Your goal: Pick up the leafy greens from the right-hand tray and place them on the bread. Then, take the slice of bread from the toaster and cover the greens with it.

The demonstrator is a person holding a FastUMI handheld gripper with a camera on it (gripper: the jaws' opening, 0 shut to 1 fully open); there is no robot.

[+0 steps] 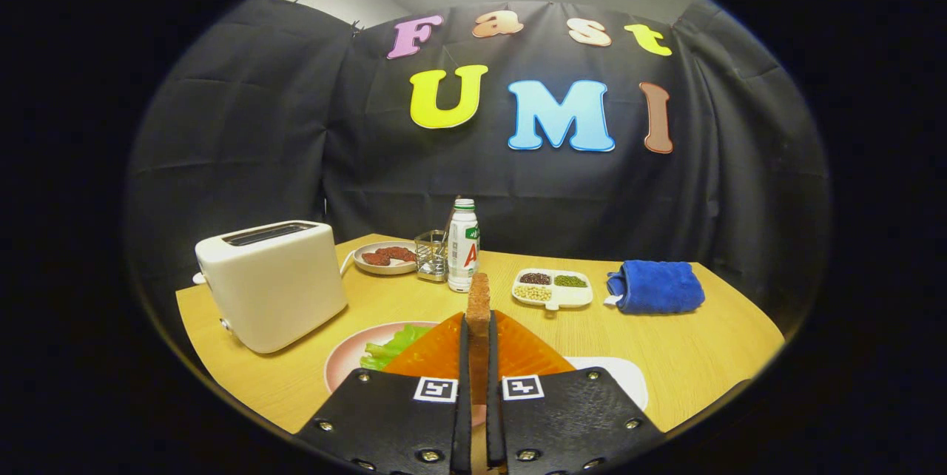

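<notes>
While the gripper (478, 356) pinches an upright slice of bread (479, 312) edge-on between both fingers, it hovers over the pink plate (344, 364) where leafy greens (392, 345) lie. Beyond sit the white toaster (270, 283), a divided dish (553, 288) of beans, and a bottle (463, 246) whose label shows a red "A".
</notes>
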